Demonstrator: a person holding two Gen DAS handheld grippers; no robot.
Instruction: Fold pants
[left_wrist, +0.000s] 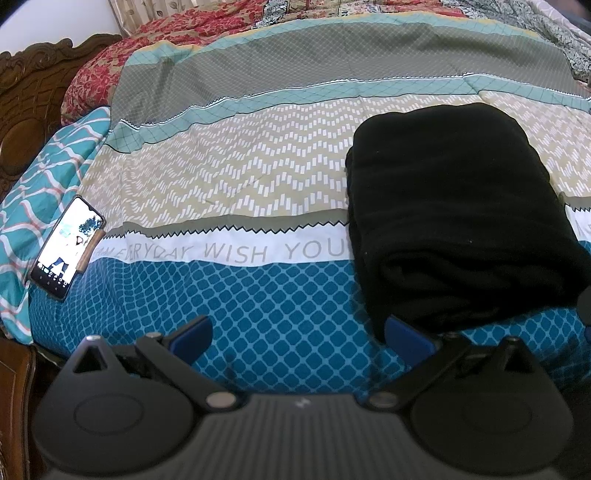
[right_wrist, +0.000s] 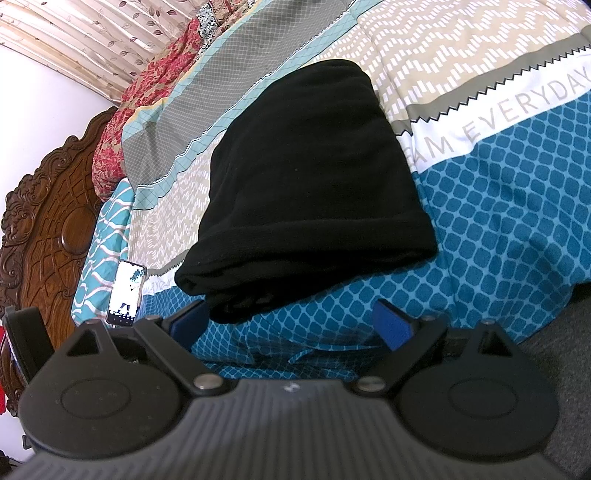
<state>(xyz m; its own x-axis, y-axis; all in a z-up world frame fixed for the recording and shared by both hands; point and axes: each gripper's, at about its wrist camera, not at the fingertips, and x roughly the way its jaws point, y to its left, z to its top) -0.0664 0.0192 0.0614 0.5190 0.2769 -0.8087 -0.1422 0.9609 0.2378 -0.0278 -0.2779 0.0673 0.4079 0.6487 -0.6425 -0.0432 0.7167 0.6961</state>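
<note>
The black pants lie folded into a thick rectangular bundle on the patterned bedspread. In the left wrist view they fill the right side, and my left gripper hovers open just short of their near left corner, holding nothing. In the right wrist view the pants sit in the centre. My right gripper stands open in front of their near edge, over the blue diamond-patterned part of the bedspread. Both pairs of blue pads are wide apart with only bedding between them.
A phone with a lit screen leans at the bed's left side, also seen as the phone in the right wrist view. A carved wooden headboard and red floral bedding lie beyond. The bed's edge drops to grey floor.
</note>
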